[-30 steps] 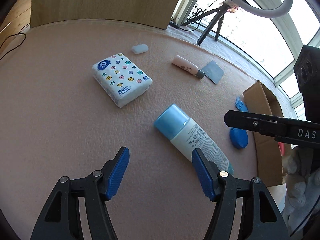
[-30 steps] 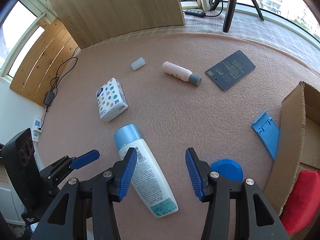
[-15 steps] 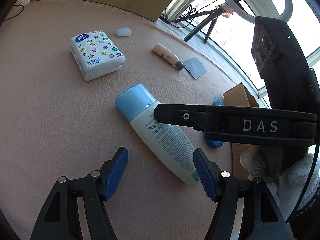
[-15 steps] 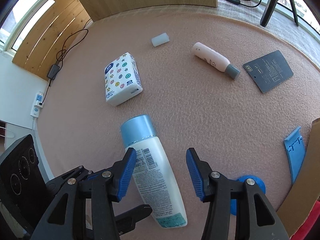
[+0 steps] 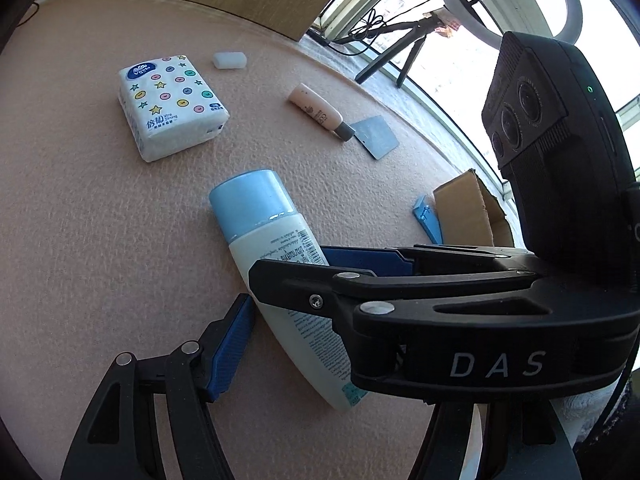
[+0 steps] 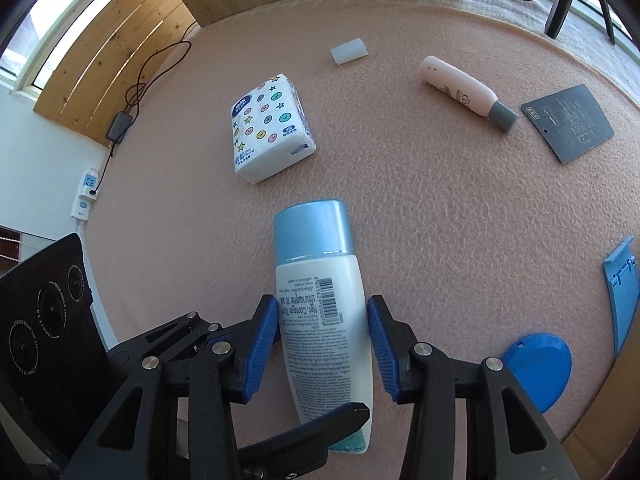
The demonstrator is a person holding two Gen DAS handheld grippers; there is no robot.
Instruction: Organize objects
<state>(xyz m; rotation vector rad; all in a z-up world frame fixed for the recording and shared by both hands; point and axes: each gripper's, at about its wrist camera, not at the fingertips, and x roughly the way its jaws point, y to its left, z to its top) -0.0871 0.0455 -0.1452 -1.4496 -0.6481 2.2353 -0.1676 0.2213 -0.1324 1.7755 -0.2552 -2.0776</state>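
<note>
Most things lie loose on the pink mat (image 6: 460, 200), so nearly all the tidying is left. From the left: the Vinda tissue pack (image 6: 270, 128), then the blue-capped lotion bottle (image 6: 320, 292) lying flat between the right gripper (image 6: 322, 340)'s open pads, not squeezed. The left gripper (image 5: 320, 344)'s jaws are apart. "DAS" is printed on the right gripper.

Your right gripper (image 6: 323, 344) is low over the surface, its blue pads (image 6: 262, 344) spread apart. Your left gripper (image 5: 320, 344) sits just beside it, jaws apart too, with the right one crossing above its far finger.
</note>
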